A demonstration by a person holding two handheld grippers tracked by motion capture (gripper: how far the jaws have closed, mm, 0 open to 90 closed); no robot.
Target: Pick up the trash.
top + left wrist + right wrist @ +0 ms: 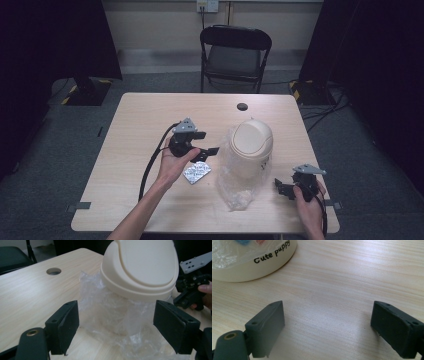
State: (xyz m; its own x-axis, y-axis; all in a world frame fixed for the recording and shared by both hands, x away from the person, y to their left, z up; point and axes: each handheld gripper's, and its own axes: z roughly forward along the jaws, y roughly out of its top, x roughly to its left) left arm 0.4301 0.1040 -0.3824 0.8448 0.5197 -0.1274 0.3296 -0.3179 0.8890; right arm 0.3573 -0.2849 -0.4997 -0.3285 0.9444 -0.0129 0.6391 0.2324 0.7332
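Left gripper (212, 151), jaws apart and empty, faces the cream plastic swing-lid bin (251, 146) in its clear liner bag (232, 192). Right gripper (280, 186), also open and empty, waits beside the bin. Next, probably: grab the bag.

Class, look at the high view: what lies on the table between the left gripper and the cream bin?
In the high view, the stretch between the left gripper and the cream bin holds only the clear plastic bag bunched around the bin; the silver blister pack lies nearer the person, off that line.

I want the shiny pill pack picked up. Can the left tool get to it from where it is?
Probably yes. The left tool is open and holds nothing, and the pill pack lies flat on the bare table just below it. The bin and its plastic bag sit off to the side.
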